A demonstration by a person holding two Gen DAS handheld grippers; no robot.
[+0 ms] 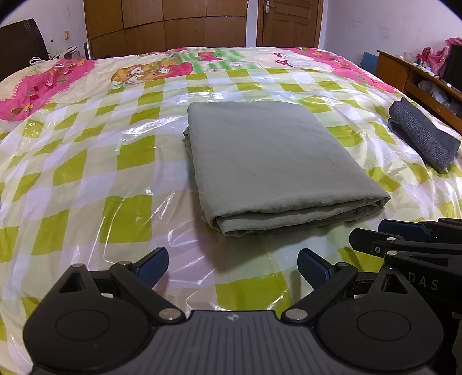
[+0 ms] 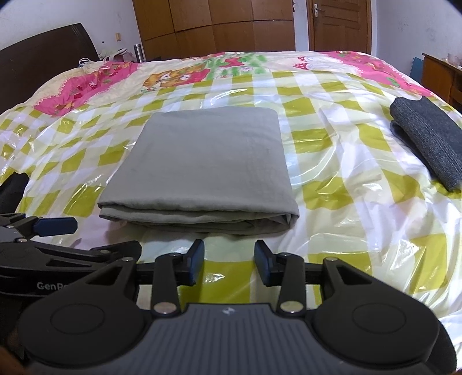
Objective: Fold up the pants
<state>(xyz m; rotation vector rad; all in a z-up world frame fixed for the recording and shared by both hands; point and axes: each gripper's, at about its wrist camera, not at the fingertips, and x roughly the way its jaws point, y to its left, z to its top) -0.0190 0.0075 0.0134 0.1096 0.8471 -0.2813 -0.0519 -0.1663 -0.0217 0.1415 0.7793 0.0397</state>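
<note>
The grey-green pants [image 1: 268, 161] [image 2: 205, 161] lie folded into a flat square packet in the middle of the bed, thick folded edge toward me. My left gripper [image 1: 233, 266] hovers just short of that near edge, jaws wide open and empty. My right gripper [image 2: 230, 259] sits beside it, also short of the near edge, its blue pads [image 2: 196, 259] apart with only the bed cover between them. Each gripper shows at the edge of the other's view: the right gripper [image 1: 404, 236] and the left gripper [image 2: 55, 225]. Neither touches the pants.
A folded dark grey garment [image 1: 424, 138] [image 2: 430, 141] lies at the bed's right side. Clear plastic covers the green-checked quilt [image 1: 86, 173]. A dark headboard [image 2: 43, 49] stands on the left, a wooden shelf unit [image 1: 418, 78] on the right, and a wardrobe [image 1: 164, 23] behind.
</note>
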